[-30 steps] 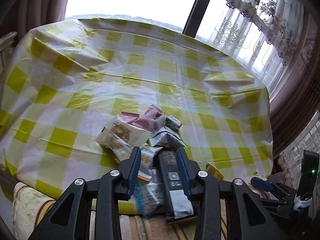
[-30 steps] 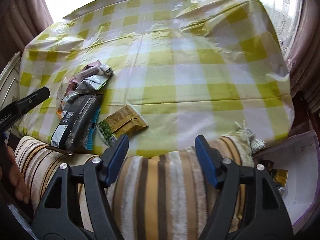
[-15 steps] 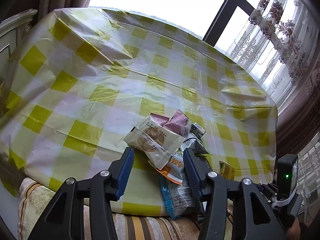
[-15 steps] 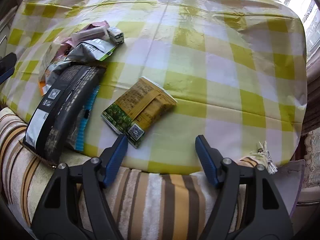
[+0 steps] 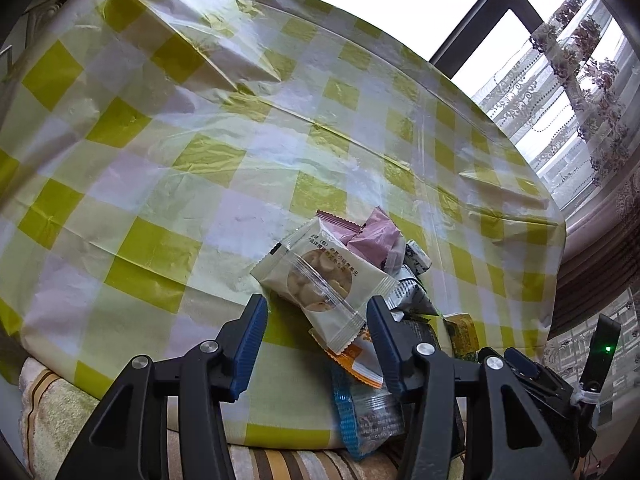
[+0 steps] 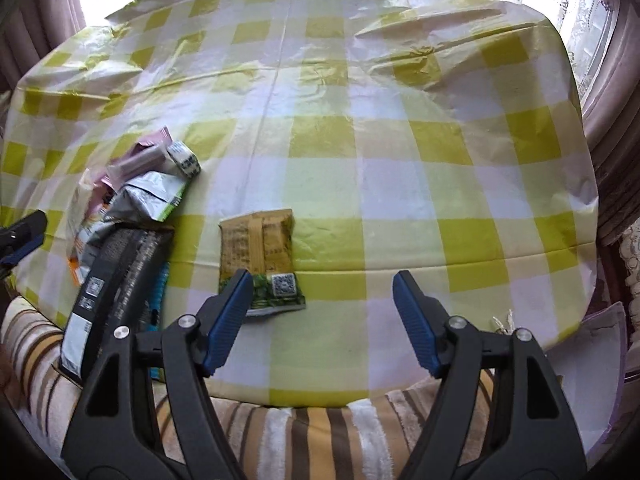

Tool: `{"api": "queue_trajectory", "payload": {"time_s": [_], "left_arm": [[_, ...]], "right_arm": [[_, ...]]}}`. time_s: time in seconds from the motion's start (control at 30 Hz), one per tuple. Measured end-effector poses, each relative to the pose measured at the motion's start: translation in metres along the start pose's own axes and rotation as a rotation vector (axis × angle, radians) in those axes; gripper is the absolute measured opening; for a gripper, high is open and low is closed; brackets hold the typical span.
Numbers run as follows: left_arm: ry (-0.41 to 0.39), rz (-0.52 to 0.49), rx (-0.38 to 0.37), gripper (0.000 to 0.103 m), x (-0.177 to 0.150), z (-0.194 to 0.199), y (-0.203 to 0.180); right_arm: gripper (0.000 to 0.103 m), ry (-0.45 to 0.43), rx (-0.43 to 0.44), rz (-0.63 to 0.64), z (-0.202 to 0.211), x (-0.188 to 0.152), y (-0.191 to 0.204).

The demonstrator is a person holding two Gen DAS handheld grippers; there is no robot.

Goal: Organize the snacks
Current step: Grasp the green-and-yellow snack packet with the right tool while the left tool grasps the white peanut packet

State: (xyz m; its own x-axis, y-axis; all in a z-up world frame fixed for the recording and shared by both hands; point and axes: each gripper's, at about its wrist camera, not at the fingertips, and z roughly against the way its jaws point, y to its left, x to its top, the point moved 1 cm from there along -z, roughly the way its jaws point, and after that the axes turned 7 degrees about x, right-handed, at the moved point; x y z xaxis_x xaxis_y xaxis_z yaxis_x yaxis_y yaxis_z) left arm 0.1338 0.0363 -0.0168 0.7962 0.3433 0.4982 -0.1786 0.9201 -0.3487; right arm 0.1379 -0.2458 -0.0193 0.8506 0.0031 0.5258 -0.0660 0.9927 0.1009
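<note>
Both grippers hang over the near edge of the bench (image 6: 400, 184), which wears a crinkled yellow-and-white checked plastic cloth. The left gripper (image 5: 316, 322), its fingers parted with nothing pressed between them, hovers over a heap of snack packets topped by a white cookie packet with a clear window (image 5: 320, 280). The right gripper (image 6: 320, 308) is spread wide, and the tan-and-green flat snack packet (image 6: 260, 256) lies alone just beyond its left finger.

L tool (image 5: 316, 330) open – biscuit pack (image 5: 320, 280) btwn fingers, untouched.
</note>
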Motion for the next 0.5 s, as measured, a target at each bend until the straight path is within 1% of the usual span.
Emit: {"api": "queue_trajectory", "payload": {"time_s": [0.03,0.1,0.17,0.23,0.33,0.4,0.5], "left_arm": [[0.009,0.012,-0.007,0.053,0.002,-0.003,0.001],[0.028,0.049,-0.019,0.053,0.008,-0.011,0.003],[0.058,0.102,-0.038,0.056,0.012,-0.019,0.007],[0.091,0.170,-0.070,0.066,0.014,-0.027,0.012],[0.141,0.263,-0.115,0.068,0.015,-0.039,0.017],[0.155,0.292,-0.125,0.068,0.016,-0.045,0.017],[0.148,0.291,-0.112,0.068,0.020,-0.049,0.011]], "right_arm": [[0.075,-0.003,0.024,-0.002,-0.001,0.002,0.002],[0.075,0.007,0.039,0.011,-0.006,0.002,0.009],[0.075,0.012,0.046,0.030,-0.011,0.004,0.018],[0.075,0.013,0.053,0.044,-0.017,0.006,0.022],[0.075,0.024,0.066,0.051,-0.024,0.005,0.026],[0.075,0.032,0.072,0.048,-0.030,0.006,0.027],[0.075,0.040,0.078,0.039,-0.032,0.005,0.025]]}}
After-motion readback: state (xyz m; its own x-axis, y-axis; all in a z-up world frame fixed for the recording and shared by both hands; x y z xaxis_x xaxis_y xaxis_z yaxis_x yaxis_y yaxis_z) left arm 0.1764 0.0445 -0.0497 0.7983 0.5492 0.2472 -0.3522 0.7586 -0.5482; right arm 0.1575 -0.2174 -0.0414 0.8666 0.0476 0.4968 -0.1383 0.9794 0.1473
